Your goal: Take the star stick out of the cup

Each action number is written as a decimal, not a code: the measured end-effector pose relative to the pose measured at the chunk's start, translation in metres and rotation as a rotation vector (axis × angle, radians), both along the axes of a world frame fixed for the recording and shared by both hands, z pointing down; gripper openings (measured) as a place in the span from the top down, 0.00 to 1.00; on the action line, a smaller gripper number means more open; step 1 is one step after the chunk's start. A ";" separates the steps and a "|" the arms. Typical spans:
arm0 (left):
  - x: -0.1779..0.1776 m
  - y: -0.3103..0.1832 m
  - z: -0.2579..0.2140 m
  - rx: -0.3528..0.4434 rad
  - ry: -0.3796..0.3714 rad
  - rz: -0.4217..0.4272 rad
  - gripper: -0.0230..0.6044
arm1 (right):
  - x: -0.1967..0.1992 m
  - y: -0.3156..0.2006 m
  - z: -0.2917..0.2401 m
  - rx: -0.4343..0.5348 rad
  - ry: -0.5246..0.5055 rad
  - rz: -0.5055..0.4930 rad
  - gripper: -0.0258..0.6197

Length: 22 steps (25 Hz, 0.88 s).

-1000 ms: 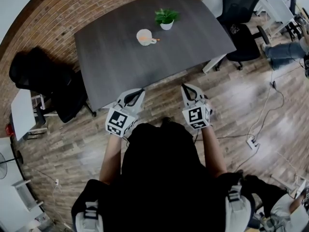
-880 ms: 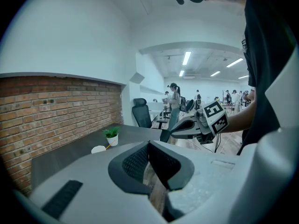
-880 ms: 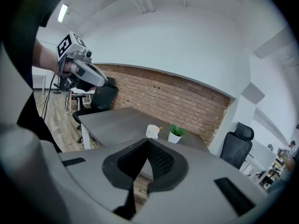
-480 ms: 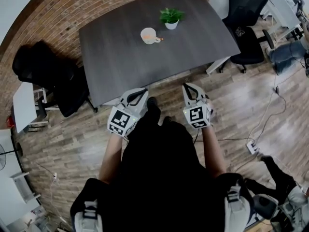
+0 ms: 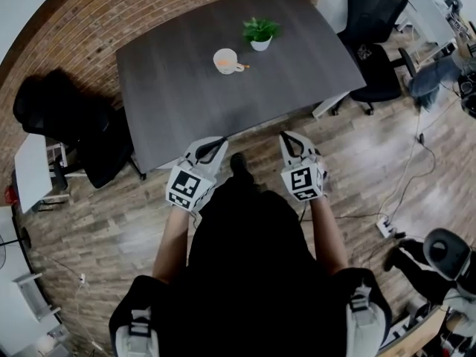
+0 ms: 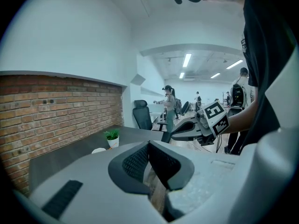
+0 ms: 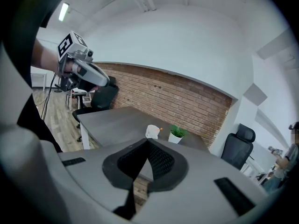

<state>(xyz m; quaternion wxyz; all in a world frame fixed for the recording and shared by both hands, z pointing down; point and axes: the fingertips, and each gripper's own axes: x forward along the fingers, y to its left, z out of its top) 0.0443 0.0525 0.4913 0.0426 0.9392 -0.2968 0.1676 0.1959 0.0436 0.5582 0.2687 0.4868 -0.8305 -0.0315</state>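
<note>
Grey jaws on your left gripper (image 5: pixel 214 143) and right gripper (image 5: pixel 286 137) are both pressed together on nothing, held at your waist over the wood floor (image 5: pixel 387 147), short of the table (image 5: pixel 171 88). Well beyond, near a potted plant (image 5: pixel 259 32), stands the white cup (image 5: pixel 224 59) with the star stick (image 5: pixel 244 66) in it. Only its orange tip shows, leaning over the rim toward the plant, so its long axis looks tilted. Likely light, thin and stiff: pinch that exposed end gently.
</note>
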 end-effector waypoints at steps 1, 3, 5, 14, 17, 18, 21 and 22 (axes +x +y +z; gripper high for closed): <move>0.000 -0.003 0.000 0.008 0.004 0.003 0.96 | 0.000 -0.003 0.001 0.000 0.006 -0.002 0.96; -0.002 -0.008 0.002 0.014 0.007 0.009 0.96 | -0.003 -0.010 0.000 0.007 0.015 -0.010 0.96; -0.004 -0.013 0.007 0.002 0.003 0.012 0.96 | -0.006 -0.016 0.001 0.008 0.015 -0.014 0.96; -0.012 -0.063 0.006 -0.003 0.022 0.011 0.96 | -0.016 -0.062 -0.001 -0.002 0.049 -0.035 0.96; -0.018 -0.082 0.011 -0.033 0.024 0.006 0.96 | -0.022 -0.081 -0.004 0.007 0.056 -0.048 0.96; -0.020 -0.090 0.011 -0.036 0.026 0.007 0.96 | -0.023 -0.087 -0.004 0.006 0.057 -0.048 0.96; -0.020 -0.115 0.010 -0.013 0.028 0.018 0.96 | -0.024 -0.107 -0.002 0.003 0.064 -0.043 0.96; -0.021 -0.123 0.009 -0.012 0.031 0.021 0.96 | -0.024 -0.113 -0.001 -0.001 0.067 -0.040 0.96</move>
